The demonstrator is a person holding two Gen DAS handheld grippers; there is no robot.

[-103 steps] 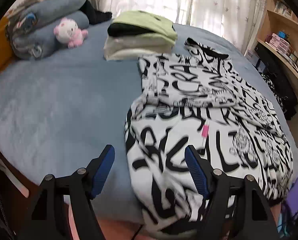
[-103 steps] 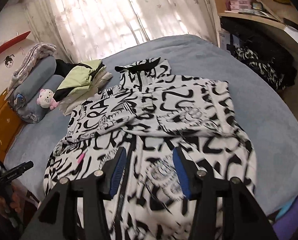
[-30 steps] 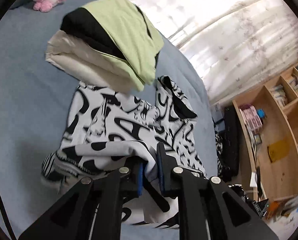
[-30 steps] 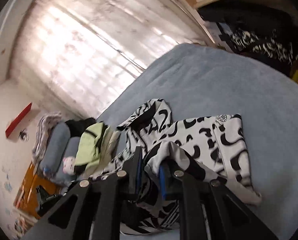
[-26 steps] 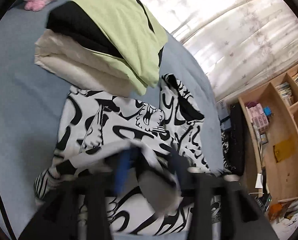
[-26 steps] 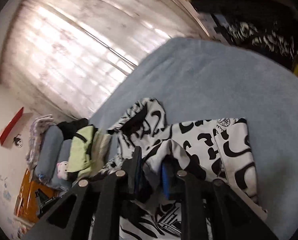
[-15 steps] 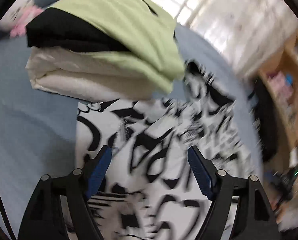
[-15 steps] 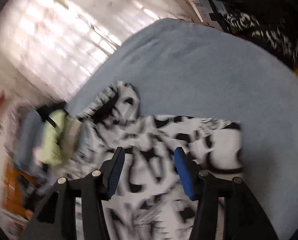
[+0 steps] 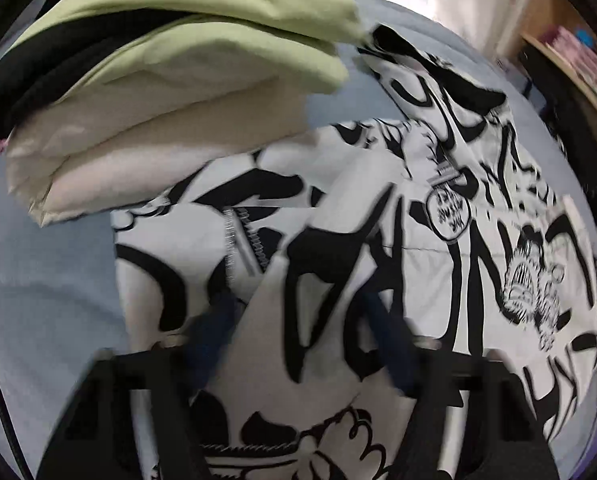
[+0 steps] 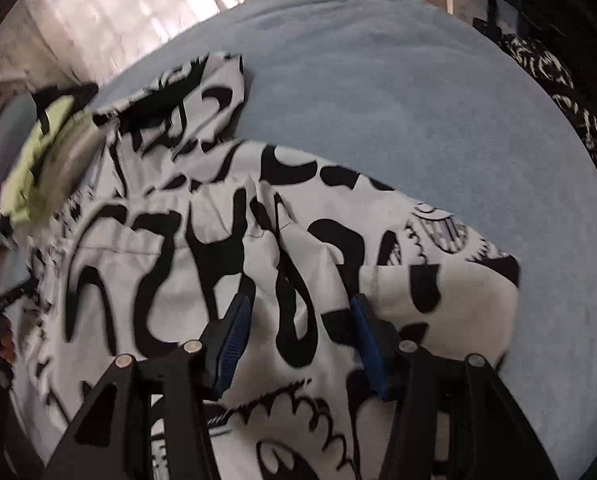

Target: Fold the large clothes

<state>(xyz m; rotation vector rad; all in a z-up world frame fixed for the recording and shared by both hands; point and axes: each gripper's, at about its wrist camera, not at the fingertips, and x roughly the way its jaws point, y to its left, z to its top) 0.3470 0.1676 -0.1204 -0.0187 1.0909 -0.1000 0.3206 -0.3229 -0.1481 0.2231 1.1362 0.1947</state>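
Left wrist view shows the white garment with bold black graffiti print [image 9: 378,240] spread flat on the pale blue bed cover [image 9: 38,280], filling most of the frame. The left gripper [image 9: 298,340] hovers low over the cloth with its blue-padded fingers [image 9: 208,340] set wide apart; they are blurred, and nothing sits between them but the fabric lying underneath. Just behind the garment's far edge, and overlapping it, is a folded stack of clothes [image 9: 158,80]: cream at the bottom, then black, with light green on top. A wooden shelf [image 9: 570,64] stands at the far right, its contents too blurred to name.

Right wrist view has the same printed garment [image 10: 218,220] across the bed cover [image 10: 418,100], a raised crease running up from between the tongs. The right gripper [image 10: 298,336] is also spread wide, blue pads [image 10: 232,340] on either side of the crease, clamping nothing. The folded stack [image 10: 46,160] shows blurred at the left edge, touching the garment.
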